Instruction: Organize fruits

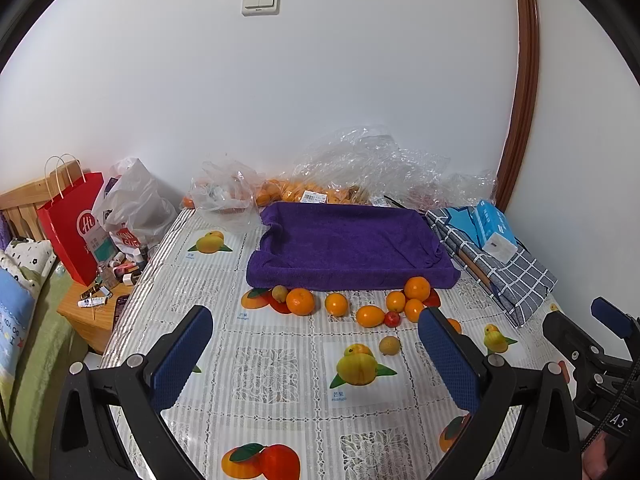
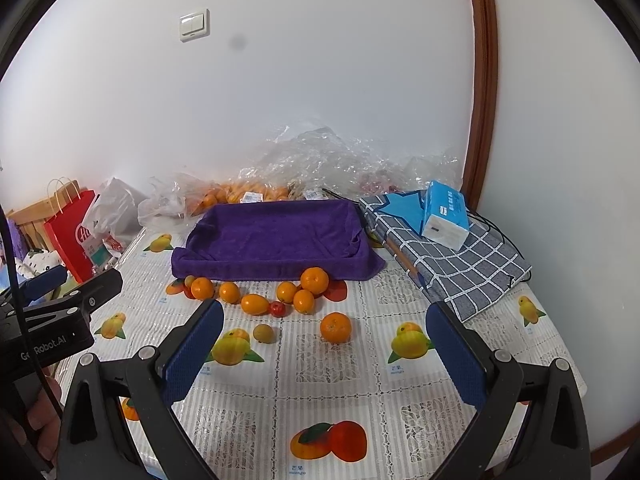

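Since both grippers hang over the table with fingers wide apart and nothing held, the next move turns on the lone orange [image 2: 335,327]: it sits dead ahead between the right gripper [image 2: 324,360] fingers, closer to them than the fruit cluster [image 2: 280,294] beyond, so the right hand looks like the nearer pick. From the left gripper [image 1: 316,364] that orange is mostly hidden behind its right-side finger, with a small greenish fruit [image 1: 389,345] just ahead. Round, bright and dimpled, it offers no long axis to align to; the purple towel-lined tray [image 2: 276,240] lies straight past the cluster.
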The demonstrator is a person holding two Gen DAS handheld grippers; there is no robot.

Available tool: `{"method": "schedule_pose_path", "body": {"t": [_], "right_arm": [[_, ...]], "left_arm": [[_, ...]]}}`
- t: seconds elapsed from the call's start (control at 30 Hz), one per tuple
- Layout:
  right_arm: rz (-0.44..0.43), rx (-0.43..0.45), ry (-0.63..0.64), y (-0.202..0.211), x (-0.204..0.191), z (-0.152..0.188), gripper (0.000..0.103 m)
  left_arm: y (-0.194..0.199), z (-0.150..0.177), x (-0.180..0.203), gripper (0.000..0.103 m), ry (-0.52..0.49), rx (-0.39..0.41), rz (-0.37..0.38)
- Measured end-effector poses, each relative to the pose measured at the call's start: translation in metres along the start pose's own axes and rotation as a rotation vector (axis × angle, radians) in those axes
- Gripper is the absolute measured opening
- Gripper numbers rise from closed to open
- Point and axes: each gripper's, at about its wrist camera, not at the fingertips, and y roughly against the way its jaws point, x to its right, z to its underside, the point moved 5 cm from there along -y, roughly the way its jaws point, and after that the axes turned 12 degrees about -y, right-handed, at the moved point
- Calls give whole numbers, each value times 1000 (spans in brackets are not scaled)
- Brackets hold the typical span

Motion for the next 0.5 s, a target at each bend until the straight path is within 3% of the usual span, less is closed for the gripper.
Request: {"method": "schedule_pose_path", "body": {"t": [0.5], "right_arm": [[-25, -23, 15, -13, 0, 4, 100]], "left_arm": [[-10, -3, 4, 103, -9, 1, 4]]}}
